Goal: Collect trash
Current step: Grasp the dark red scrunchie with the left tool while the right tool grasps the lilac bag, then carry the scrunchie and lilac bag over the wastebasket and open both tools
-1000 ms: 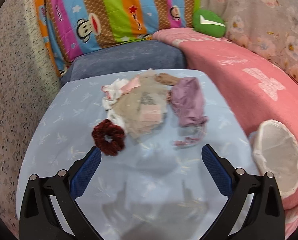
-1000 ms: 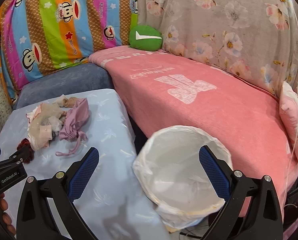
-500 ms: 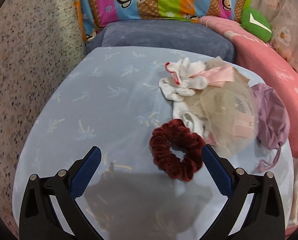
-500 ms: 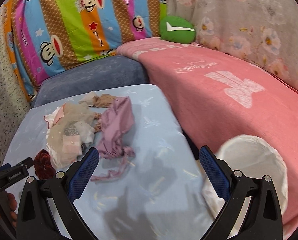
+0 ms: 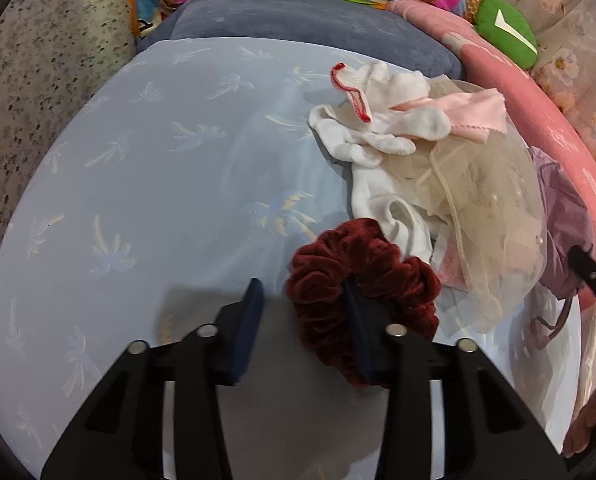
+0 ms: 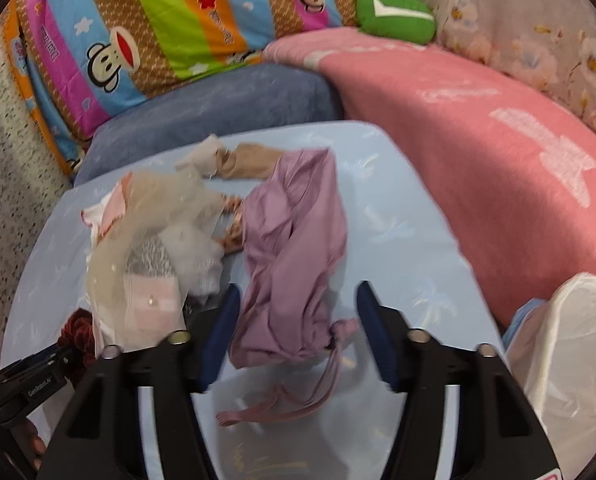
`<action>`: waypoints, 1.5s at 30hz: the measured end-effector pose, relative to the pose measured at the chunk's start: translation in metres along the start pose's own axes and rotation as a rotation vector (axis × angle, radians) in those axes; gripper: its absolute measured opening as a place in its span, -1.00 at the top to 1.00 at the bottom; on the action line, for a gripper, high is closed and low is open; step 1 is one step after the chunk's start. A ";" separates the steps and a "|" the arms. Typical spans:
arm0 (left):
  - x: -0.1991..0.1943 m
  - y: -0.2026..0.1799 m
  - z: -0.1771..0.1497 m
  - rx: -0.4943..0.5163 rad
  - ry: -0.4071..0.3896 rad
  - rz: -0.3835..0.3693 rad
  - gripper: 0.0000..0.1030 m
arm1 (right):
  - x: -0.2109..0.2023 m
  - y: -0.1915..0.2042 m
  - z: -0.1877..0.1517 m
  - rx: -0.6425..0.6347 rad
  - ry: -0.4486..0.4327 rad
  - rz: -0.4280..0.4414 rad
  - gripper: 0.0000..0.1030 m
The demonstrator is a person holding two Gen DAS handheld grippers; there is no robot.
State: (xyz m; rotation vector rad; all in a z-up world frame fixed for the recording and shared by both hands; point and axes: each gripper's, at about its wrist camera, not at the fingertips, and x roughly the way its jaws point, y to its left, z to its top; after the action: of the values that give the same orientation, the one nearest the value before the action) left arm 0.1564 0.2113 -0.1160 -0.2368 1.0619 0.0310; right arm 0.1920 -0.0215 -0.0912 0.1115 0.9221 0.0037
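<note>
The left gripper (image 5: pixel 301 294), jaws just closing, straddles one side of the red scrunchie (image 5: pixel 361 300) without pinching it yet. The right gripper (image 6: pixel 298 304) narrows around the purple cloth (image 6: pixel 294 264) on the table (image 5: pixel 158 184). Next: clamp, lift, carry to the white bag (image 6: pixel 569 360).

Wide open stretch on the left half of the table (image 5: pixel 146 184), nothing on it but the palm-print cloth, so a gripper could sweep in from that side freely. The right half is crowded: white socks (image 5: pixel 381 128), sheer beige fabric (image 5: pixel 485 196) and the dark red scrunchie (image 5: pixel 361 276) bunched together, touching and overlapping. Beside them the mauve cloth (image 6: pixel 294 248) lies lengthwise, its drawstring (image 6: pixel 286 404) trailing onto the near bare patch. Between that cloth and the pink sofa cover (image 6: pixel 477 168) there's a clear strip of table. The bag-lined bin (image 6: pixel 565 360) blocks the near right corner; the blue cushion (image 6: pixel 218 100) walls the far edge.
</note>
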 end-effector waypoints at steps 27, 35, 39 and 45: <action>-0.128 -0.129 -0.014 0.297 -0.234 -0.267 0.71 | -0.190 -0.065 0.003 0.065 -0.276 0.017 0.87; -0.143 -0.187 -0.036 0.399 -0.239 -0.356 0.71 | -0.219 -0.124 -0.019 0.131 -0.303 -0.065 0.87; -0.144 -0.215 -0.050 0.453 -0.226 -0.389 0.71 | -0.223 -0.155 -0.037 0.173 -0.282 -0.098 0.87; -0.144 -0.251 -0.072 0.514 -0.201 -0.439 0.71 | -0.227 -0.194 -0.062 0.229 -0.250 -0.138 0.87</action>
State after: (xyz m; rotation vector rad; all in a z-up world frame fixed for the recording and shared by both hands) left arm 0.0587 -0.0352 0.0203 0.0051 0.7686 -0.5951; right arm -0.0033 -0.2204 0.0332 0.2553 0.6761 -0.2394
